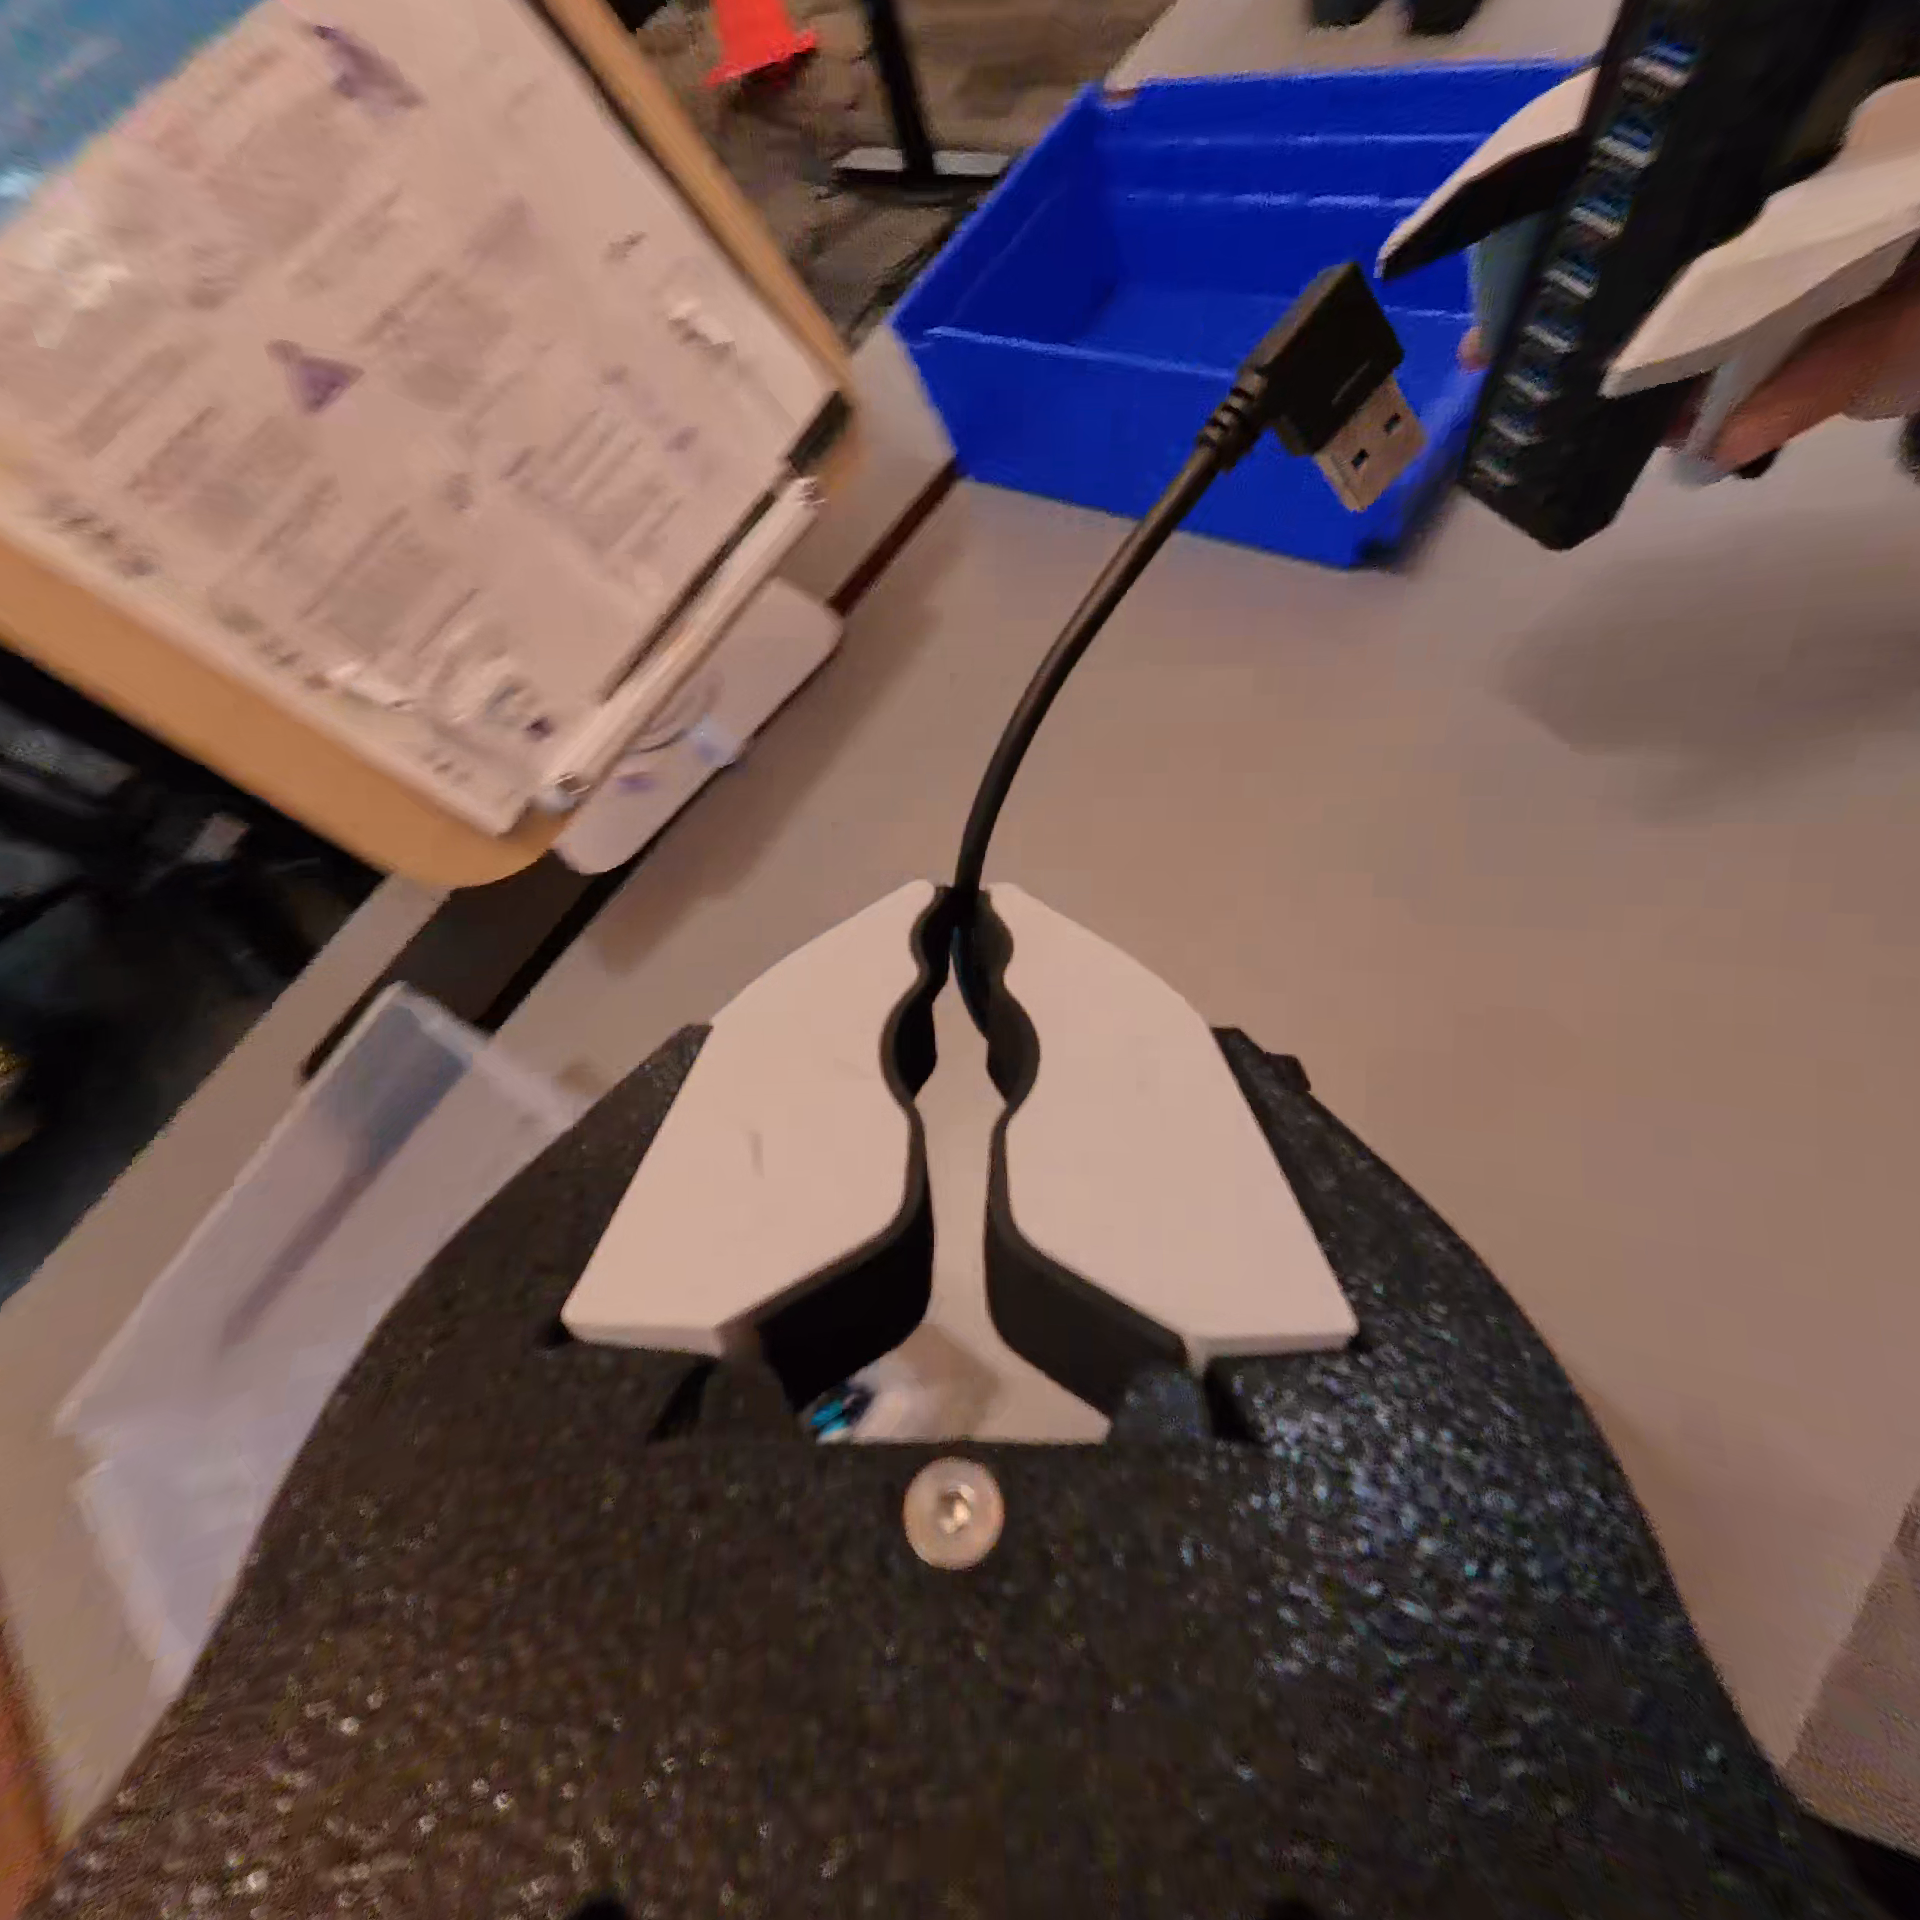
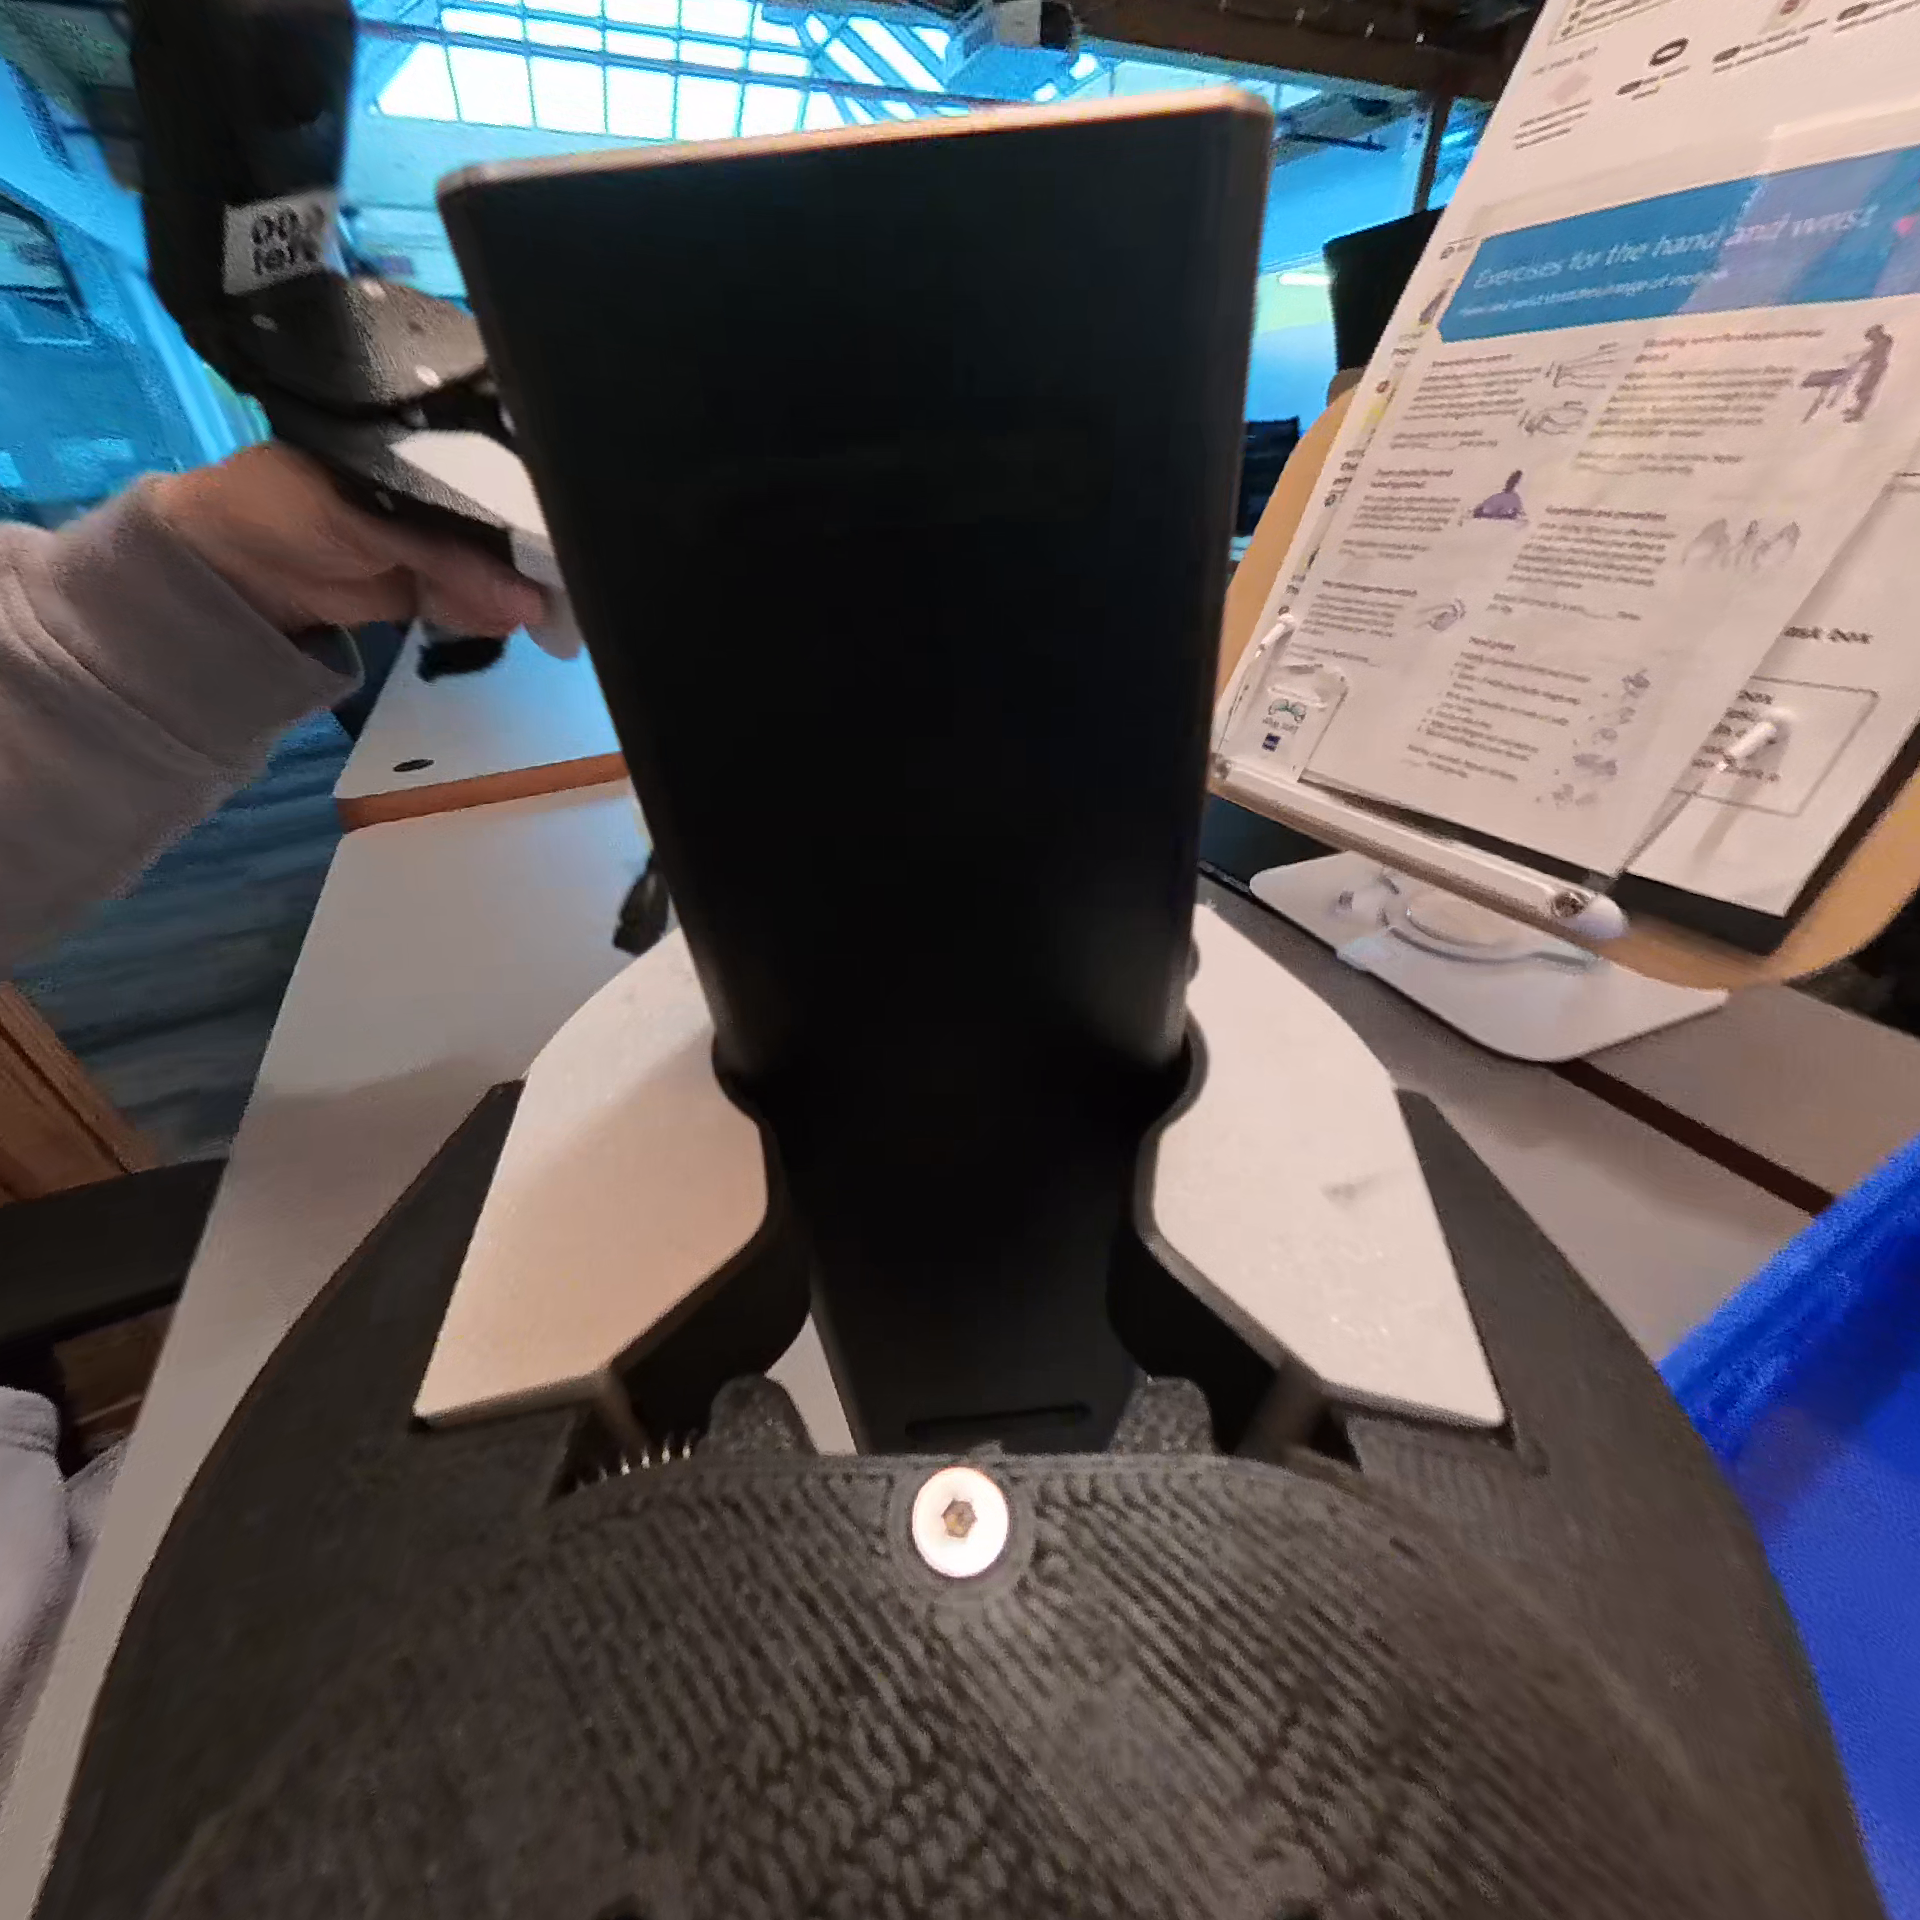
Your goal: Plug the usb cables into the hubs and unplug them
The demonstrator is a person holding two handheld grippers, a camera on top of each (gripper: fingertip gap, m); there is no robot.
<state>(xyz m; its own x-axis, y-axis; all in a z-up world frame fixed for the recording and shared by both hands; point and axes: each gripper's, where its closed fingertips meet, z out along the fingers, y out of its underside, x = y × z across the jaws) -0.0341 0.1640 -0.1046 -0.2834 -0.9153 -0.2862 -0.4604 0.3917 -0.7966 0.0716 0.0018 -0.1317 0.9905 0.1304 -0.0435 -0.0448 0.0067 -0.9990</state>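
Note:
My left gripper (image 1: 961, 904) is shut on a black USB cable (image 1: 1049, 686) that curves up from its fingertips. The cable ends in a right-angle plug (image 1: 1340, 390) with its metal end pointing right and down. The plug hangs in the air a short way left of a long black hub (image 1: 1579, 312) with a row of blue ports. The plug and hub are apart. My right gripper (image 2: 951, 1039) is shut on that hub (image 2: 883, 623) and holds it upright above the table; it also shows in the left wrist view (image 1: 1558, 223). The hub's dark back fills the right wrist view and hides its ports.
A blue plastic bin (image 1: 1174, 312) stands on the grey table (image 1: 1455, 935) behind the plug. A tilted document stand with printed sheets (image 1: 364, 416) is at the left; it also shows in the right wrist view (image 2: 1579, 582). A clear plastic box (image 1: 260, 1299) lies near left.

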